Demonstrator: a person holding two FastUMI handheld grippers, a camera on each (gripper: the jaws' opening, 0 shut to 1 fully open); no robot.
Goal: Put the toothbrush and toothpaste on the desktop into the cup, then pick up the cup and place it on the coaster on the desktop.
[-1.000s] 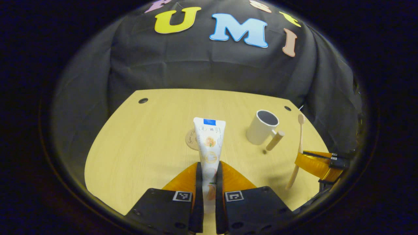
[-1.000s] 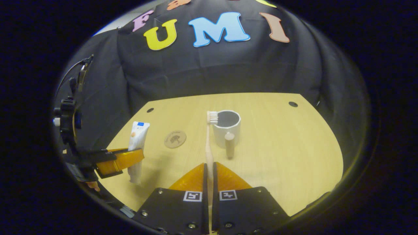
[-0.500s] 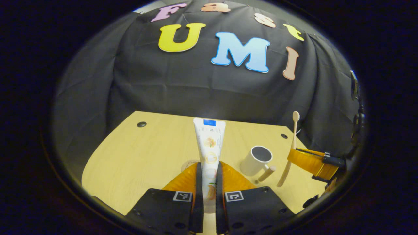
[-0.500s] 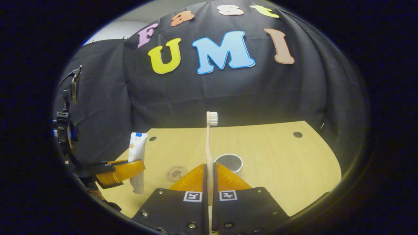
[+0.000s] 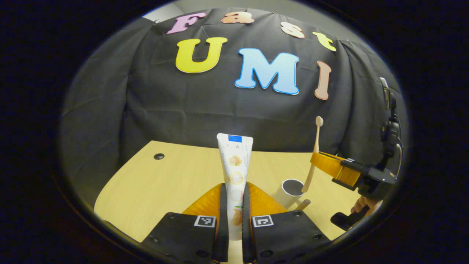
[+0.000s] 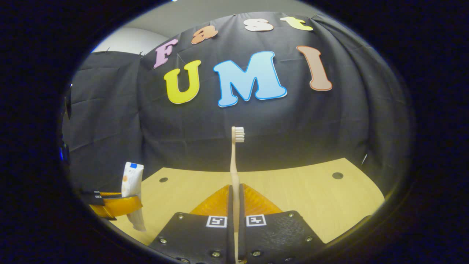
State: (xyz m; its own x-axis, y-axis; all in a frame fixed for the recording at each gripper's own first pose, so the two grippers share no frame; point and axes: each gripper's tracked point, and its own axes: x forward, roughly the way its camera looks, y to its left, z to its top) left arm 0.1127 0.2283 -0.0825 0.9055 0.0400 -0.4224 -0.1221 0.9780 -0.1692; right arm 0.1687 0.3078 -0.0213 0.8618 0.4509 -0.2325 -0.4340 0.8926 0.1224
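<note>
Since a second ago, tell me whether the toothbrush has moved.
Yes. In the left gripper view the toothbrush has swung upright and crossed to above the cup, its lower end at the rim.

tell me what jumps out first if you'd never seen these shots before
The toothpaste tube stands upright dead centre in the left gripper view, clamped in the left gripper. Off to its right, the right gripper holds the toothbrush bristles up, its lower end at the mouth of the white cup on the wooden desktop. In the right gripper view the toothbrush rises straight up the middle.
</note>
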